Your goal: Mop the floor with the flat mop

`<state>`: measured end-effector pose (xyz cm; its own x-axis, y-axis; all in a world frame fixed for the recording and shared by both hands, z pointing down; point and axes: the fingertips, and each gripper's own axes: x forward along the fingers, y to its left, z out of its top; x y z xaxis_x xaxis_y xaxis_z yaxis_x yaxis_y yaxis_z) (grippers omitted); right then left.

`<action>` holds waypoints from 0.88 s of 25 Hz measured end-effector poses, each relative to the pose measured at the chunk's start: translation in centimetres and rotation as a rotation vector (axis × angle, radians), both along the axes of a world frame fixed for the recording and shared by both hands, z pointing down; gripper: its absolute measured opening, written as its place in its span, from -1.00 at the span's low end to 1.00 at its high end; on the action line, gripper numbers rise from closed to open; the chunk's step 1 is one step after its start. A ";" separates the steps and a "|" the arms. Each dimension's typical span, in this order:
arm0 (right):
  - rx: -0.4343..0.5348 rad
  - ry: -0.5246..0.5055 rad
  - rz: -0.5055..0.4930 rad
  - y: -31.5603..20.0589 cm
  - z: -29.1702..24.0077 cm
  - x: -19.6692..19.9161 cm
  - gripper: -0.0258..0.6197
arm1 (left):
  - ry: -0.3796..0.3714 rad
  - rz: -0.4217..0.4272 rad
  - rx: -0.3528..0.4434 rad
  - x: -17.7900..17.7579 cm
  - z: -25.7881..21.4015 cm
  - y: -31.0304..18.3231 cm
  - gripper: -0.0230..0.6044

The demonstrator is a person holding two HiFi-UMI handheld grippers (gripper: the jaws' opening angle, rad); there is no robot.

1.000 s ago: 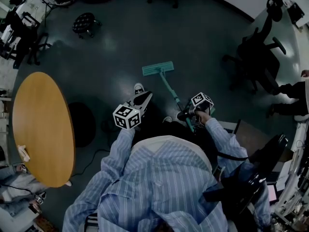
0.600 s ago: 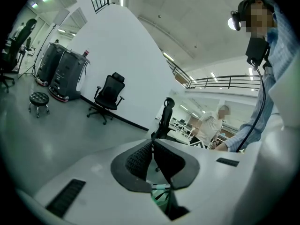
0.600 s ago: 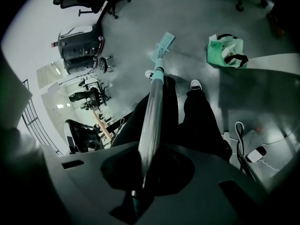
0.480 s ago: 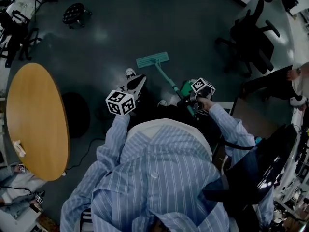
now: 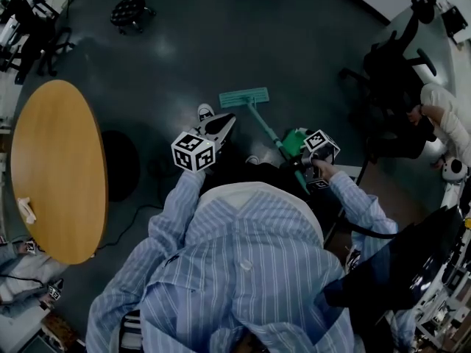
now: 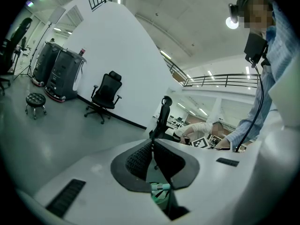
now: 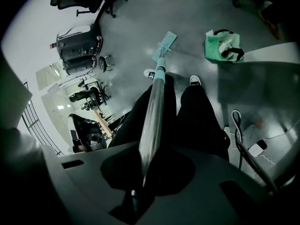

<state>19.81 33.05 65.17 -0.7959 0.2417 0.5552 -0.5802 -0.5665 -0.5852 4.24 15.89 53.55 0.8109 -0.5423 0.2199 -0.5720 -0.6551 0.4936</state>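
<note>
Right gripper (image 5: 294,166): fingers closed on the mop handle (image 5: 266,132), gripping it near its upper end. In the right gripper view the handle (image 7: 154,107) ran straight out from between the fingers, over the person's dark-trousered legs (image 7: 197,116), down to the floor.

Mop (image 5: 244,98): flat teal head lay flat on the dark floor (image 5: 184,43) ahead of the person, just beside a white-toed shoe (image 5: 206,112). The handle slanted back from the head toward the person's right side.

Left gripper (image 5: 224,123): held out ahead of the body, left of the handle and apart from it. In the left gripper view its fingers (image 6: 140,156) were pressed together with nothing clamped between them. A small teal bit showed in the gap at their base; could not tell what it was.

Green bag (image 5: 296,138) sat on the floor close to the handle, on its right side. It also showed in the right gripper view (image 7: 222,46), right of the mop head.

Surroundings: round wooden worktop (image 5: 55,160) at far left, black chair (image 5: 390,68) at upper right, round stool (image 5: 129,12) at the top, all well apart from the mop.
</note>
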 end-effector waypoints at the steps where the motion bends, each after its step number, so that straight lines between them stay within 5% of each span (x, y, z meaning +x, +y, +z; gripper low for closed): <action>1: -0.001 0.001 -0.001 0.0 -0.1 -0.1 -0.76 | -0.001 0.004 -0.001 0.0 -0.1 -0.1 -0.88; 22: 0.007 -0.002 -0.023 -0.3 -0.7 -0.4 -0.76 | 0.009 0.018 -0.029 0.0 0.0 -0.7 -0.88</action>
